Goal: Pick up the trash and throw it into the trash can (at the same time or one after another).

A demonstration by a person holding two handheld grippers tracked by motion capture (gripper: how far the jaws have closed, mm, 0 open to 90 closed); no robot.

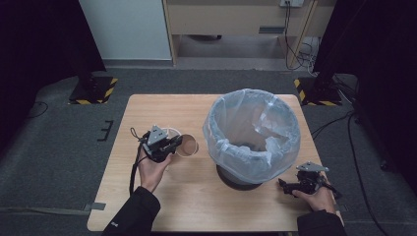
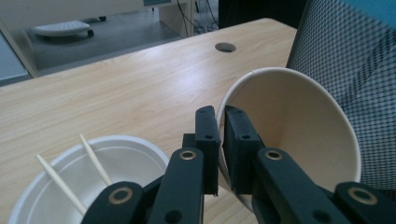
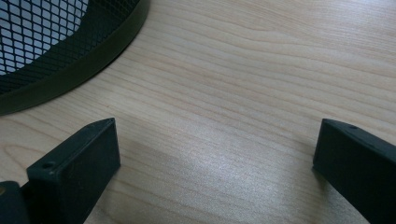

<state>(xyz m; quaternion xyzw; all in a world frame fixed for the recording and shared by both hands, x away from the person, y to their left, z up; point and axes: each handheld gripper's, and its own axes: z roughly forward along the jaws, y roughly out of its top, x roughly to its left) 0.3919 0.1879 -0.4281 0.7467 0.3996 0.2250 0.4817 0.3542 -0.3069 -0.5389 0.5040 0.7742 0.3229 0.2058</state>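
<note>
Paper cup [image 2: 299, 126], beige, tipped sideways, rim pinched

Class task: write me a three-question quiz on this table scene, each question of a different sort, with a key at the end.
1. True or false: the left gripper is shut on the rim of the paper cup.
2. Multiple choice: what lies in the white bowl? A) a spoon B) two thin sticks C) a lid
3. Fill in: the right gripper rests with jaws ____ on the table, beside the mesh bin lined with a plastic bag.

Key: 1 true; 2 B, the sticks lean inside the bowl; 3 open.
</note>
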